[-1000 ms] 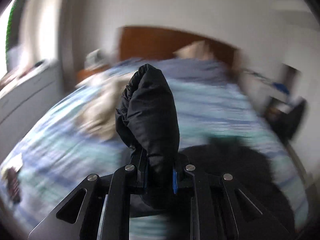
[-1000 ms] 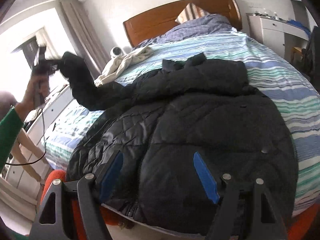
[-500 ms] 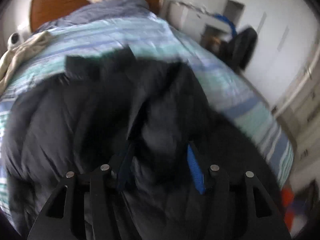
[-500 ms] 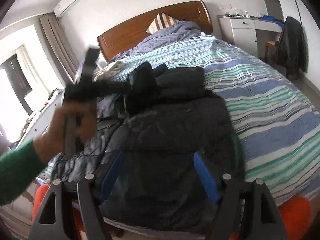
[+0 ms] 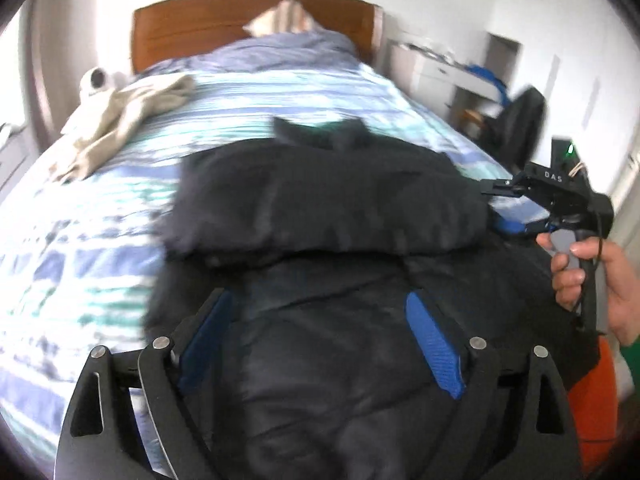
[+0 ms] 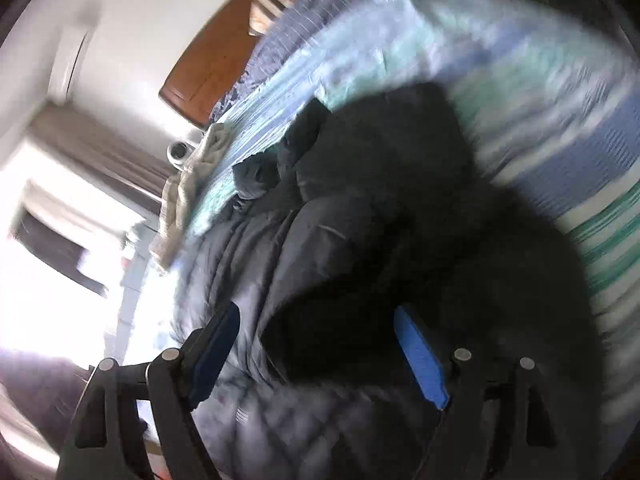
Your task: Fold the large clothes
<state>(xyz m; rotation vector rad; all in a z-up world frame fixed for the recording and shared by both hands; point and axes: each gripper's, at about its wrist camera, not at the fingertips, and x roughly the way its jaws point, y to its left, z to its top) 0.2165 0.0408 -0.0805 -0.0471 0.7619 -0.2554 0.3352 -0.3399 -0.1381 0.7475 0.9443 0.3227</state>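
Both hand-held grippers, left (image 5: 320,344) and right (image 6: 316,356), opening empty over black jacket (image 5: 328,208) beside beige garment (image 5: 128,116).

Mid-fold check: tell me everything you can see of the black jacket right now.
The black jacket is a puffy quilted coat of smooth synthetic-looking fabric, lying on the striped bedspread. One sleeve lies folded across its chest as a thick roll. The collar points toward the headboard. No pads grip it: both grippers' jaws are opening above it.
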